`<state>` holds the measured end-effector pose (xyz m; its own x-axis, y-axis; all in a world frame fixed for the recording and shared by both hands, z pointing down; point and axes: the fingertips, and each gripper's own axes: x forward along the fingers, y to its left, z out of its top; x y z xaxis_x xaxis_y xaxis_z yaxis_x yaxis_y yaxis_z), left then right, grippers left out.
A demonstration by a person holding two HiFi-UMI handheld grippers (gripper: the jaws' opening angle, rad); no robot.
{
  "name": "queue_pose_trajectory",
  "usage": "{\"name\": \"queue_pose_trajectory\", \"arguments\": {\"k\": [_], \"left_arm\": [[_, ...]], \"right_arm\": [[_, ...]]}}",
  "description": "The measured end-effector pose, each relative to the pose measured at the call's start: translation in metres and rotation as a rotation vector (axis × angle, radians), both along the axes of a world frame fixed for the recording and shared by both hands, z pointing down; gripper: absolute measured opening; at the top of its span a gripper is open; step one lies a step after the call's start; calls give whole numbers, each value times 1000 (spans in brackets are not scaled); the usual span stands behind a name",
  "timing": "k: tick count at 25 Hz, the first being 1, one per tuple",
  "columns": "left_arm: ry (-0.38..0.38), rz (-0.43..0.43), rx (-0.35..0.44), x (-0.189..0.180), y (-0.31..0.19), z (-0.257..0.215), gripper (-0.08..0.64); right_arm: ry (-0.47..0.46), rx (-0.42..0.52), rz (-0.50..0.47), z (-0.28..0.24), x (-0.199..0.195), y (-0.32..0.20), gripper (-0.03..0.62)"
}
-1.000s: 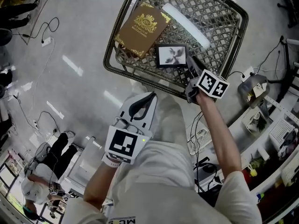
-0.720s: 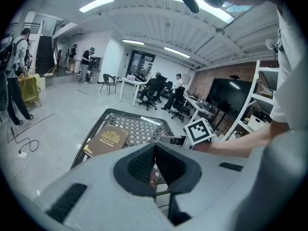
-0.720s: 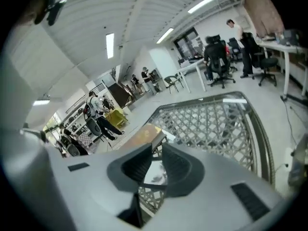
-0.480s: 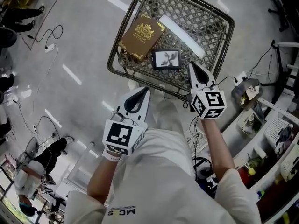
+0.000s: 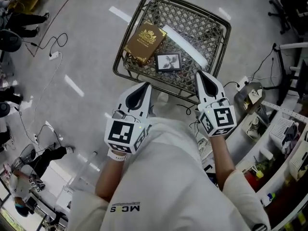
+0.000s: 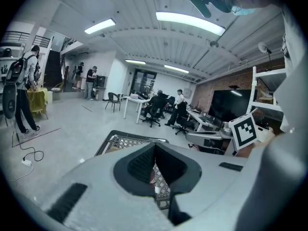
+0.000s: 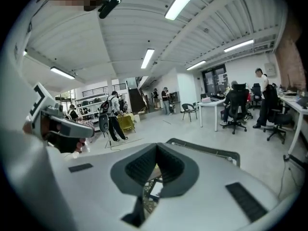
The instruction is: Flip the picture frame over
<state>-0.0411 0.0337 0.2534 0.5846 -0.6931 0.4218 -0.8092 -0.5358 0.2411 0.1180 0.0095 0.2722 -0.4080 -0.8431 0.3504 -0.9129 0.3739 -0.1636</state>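
The left gripper (image 6: 155, 146) has its jaws together, empty. A wire basket (image 6: 120, 141) lies just beyond, with the right gripper (image 6: 190, 135) at right.

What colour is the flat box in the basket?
The flat box is brown with gold decoration, clearest in the head view.

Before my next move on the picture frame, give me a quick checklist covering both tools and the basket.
1. Left tool empty: ok, jaws together, nothing between them.
2. Right tool empty: ok, jaws together, nothing held.
3. Small black picture frame lying flat in the woven wire basket: ok, picture side up.
4. Frame clear of the brown gold-printed book: cannot tell, they lie very close.
5. Tools touching nothing: ok, both hover by the basket's near rim.
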Motion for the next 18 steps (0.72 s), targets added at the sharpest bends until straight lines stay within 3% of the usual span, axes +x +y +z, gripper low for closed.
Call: {"name": "queue_pose_trajectory", "arguments": {"k": [9,18], "left_arm": [[-7,-10,81,-3,10,-26,26],[7,2,93,-3,18,-27,26]], "right_arm": [[-39,56,-13,-49,-11,44,17],[-28,72,-24,-51,-23,51,17]]}}
